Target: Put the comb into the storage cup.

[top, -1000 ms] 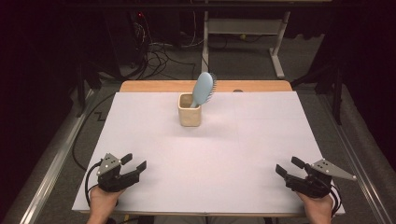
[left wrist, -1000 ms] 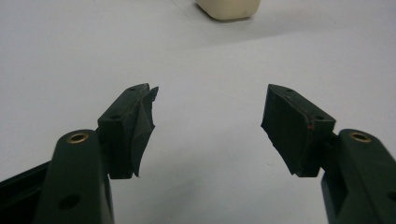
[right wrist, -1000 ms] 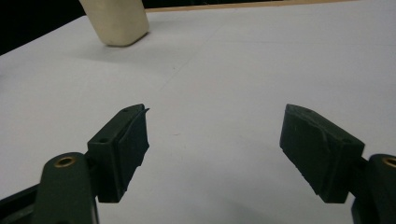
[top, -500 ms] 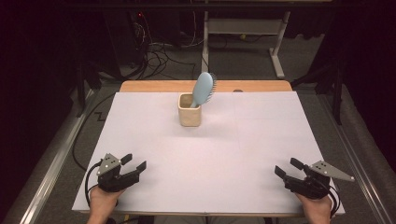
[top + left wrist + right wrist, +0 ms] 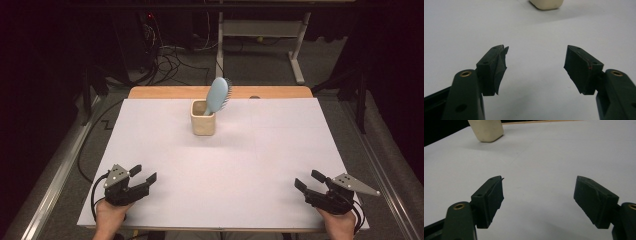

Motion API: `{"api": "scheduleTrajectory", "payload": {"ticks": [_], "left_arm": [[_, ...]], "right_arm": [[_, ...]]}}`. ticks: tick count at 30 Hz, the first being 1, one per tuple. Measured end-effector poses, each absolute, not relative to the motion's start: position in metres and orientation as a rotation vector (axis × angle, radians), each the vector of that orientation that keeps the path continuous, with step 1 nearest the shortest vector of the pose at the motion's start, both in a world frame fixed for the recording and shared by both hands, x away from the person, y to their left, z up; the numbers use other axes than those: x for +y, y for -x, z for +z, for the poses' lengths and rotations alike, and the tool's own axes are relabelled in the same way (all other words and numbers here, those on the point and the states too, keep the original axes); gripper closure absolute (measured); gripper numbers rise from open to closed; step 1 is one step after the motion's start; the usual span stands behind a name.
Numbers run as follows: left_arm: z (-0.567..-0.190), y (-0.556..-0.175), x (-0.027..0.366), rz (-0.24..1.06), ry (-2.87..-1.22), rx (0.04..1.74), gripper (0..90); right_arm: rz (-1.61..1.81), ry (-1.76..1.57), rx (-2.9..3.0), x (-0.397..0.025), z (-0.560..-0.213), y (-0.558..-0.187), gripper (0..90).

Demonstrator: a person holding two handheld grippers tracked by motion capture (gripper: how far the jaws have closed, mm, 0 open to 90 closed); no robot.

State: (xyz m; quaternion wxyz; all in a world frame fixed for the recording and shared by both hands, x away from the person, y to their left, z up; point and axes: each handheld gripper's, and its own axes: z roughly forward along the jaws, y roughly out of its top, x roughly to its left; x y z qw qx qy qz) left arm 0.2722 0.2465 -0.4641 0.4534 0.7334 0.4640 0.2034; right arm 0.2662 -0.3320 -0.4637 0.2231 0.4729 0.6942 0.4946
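Observation:
A cream square cup (image 5: 203, 123) stands on the white table top (image 5: 250, 150) toward the back middle. A light blue hairbrush (image 5: 218, 96) sticks up out of it, leaning right. My left gripper (image 5: 142, 174) rests open at the front left corner, nothing between its jaws; its own view shows the cup's base (image 5: 546, 4) far ahead. My right gripper (image 5: 308, 180) lies open at the front right corner, also empty, with the cup (image 5: 486, 130) far off at upper left in its view.
The white sheet covers a wooden table whose back edge (image 5: 270, 92) shows behind the cup. Cables (image 5: 170, 55) and a white desk frame (image 5: 295, 45) stand on the dark floor beyond. Metal rails run along both sides.

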Motion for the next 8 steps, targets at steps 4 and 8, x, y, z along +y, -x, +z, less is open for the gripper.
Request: {"api": "scheduleTrajectory", "payload": {"ticks": [4, 8], "left_arm": [[-0.4640, -0.2722, 0.2465, 0.502, -1.810, 1.145, 34.3], [-0.4639, -0.2722, 0.2464, 0.501, -1.814, 1.143, 34.3]], "right_arm": [[1.369, -1.310, 1.915, -0.3320, -0.4637, -0.2661, 24.2], [1.371, -1.310, 1.915, -0.3322, -0.4637, -0.2660, 24.2]]}}
